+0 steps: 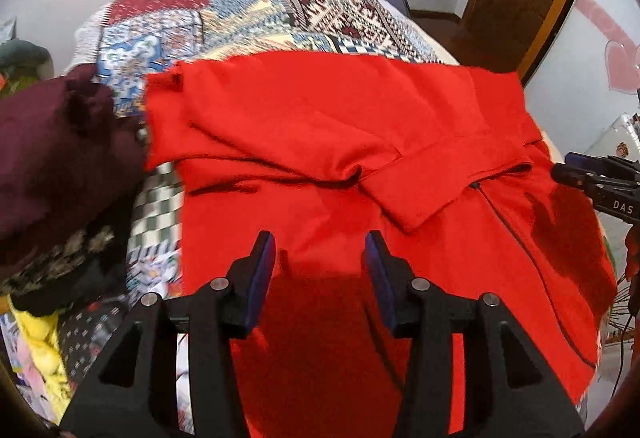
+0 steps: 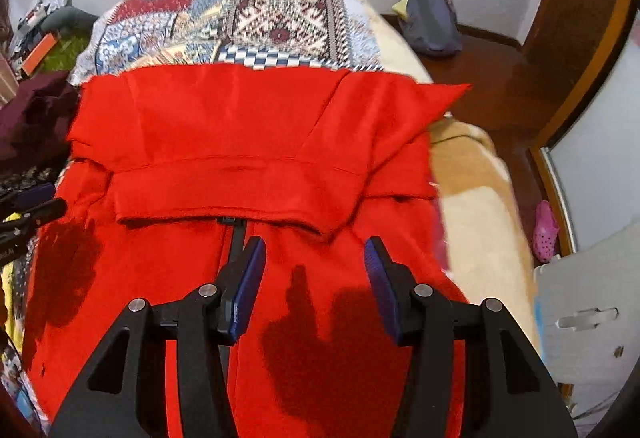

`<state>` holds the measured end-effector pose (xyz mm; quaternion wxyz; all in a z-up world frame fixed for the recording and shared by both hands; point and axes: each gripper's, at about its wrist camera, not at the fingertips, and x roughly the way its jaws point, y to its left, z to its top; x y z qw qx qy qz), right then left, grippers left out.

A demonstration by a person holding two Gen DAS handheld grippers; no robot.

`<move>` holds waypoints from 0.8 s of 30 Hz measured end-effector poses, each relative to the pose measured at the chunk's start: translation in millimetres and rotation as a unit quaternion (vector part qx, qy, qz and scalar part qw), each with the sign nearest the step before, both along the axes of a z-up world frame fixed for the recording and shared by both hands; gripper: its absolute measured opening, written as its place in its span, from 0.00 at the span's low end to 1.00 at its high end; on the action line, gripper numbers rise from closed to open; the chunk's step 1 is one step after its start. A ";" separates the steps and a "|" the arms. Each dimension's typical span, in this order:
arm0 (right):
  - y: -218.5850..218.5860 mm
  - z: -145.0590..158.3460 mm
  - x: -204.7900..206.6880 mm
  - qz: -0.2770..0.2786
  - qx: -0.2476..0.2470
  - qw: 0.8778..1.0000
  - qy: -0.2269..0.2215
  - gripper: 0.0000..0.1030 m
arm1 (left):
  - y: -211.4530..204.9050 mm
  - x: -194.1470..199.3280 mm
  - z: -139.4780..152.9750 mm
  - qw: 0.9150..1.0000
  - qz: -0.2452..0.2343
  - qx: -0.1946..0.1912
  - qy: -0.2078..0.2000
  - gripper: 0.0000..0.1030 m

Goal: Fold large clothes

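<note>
A large red garment (image 1: 360, 158) lies spread across the bed, over a patchwork quilt (image 1: 248, 6) that shows beyond its far edge. One sleeve is folded across the garment's middle, its cuff end (image 1: 408, 214) lying just beside the dark zipper (image 2: 236, 234) that runs down the front. The left gripper (image 1: 320, 250) hangs above the near part of the red garment with its jaws wide apart and nothing between the blue pads (image 1: 262, 270); its shadow falls on the cloth below. The right gripper (image 2: 314, 254) hangs over the same garment, just this side of the folded band (image 2: 224, 194), jaws likewise spread wide and holding nothing, the zipper to its left. In the left wrist view the right gripper's tip (image 1: 580, 178) shows at the garment's right edge. A dark maroon cloth (image 1: 52, 158) is heaped just beside the garment's left side, and a beige blanket (image 2: 476, 206) lies along its right side.
</note>
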<state>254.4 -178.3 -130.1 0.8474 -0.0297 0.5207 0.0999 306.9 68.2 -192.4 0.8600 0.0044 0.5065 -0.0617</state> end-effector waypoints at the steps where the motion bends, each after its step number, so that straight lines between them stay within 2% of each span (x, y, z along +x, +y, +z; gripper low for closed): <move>1: -1.9 3.9 -3.0 -0.002 0.000 1.000 -0.004 0.46 | 2.8 -6.6 5.3 1.000 0.002 0.000 -0.006 0.45; 6: -17.3 25.8 -30.2 -0.016 -0.005 0.999 -0.031 0.51 | 21.2 -44.5 29.0 1.000 0.015 -0.006 -0.024 0.49; 11: -35.6 38.1 -57.3 -0.033 -0.006 0.998 -0.054 0.53 | 40.1 -80.2 31.5 0.999 0.030 -0.003 -0.020 0.50; 15: -54.5 35.5 -78.3 -0.052 -0.003 0.997 -0.049 0.53 | 57.0 -106.2 20.2 0.999 0.047 -0.022 0.004 0.55; 19: -72.9 24.6 -95.8 -0.080 0.000 0.996 -0.035 0.53 | 73.1 -131.3 -3.1 0.995 0.066 -0.065 0.044 0.55; 24: -94.5 5.2 -113.2 -0.112 0.009 0.994 -0.009 0.53 | 81.6 -153.6 -36.2 0.985 0.082 -0.120 0.095 0.55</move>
